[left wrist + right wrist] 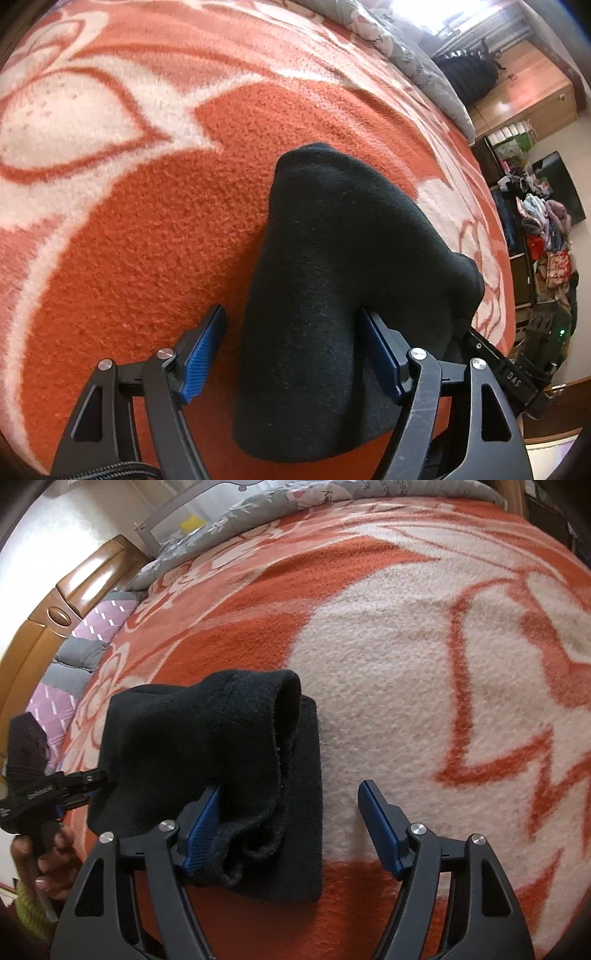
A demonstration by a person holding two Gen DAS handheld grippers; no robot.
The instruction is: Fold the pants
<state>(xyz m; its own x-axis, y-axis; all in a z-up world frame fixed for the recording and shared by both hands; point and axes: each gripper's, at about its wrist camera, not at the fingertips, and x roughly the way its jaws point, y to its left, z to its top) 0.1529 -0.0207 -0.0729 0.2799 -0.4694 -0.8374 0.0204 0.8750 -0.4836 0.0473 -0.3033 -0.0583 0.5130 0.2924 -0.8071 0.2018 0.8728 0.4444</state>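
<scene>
The black pants point(332, 288) lie folded into a thick bundle on the orange and white blanket point(147, 221). In the left wrist view my left gripper point(291, 350) is open, its blue pads on either side of the bundle's near end. In the right wrist view the pants point(207, 760) lie at lower left, the top layer humped up. My right gripper point(288, 827) is open, its left pad against the fabric's edge, its right pad over bare blanket. The left gripper point(66, 786) shows at the far left of the right wrist view, at the bundle's left edge.
A grey patterned quilt point(413, 48) lies along the bed's far edge. A wooden headboard point(55, 616) and purple pillows point(107, 616) stand at the left. Shelves with piled clothes point(543, 229) stand beyond the bed's right side.
</scene>
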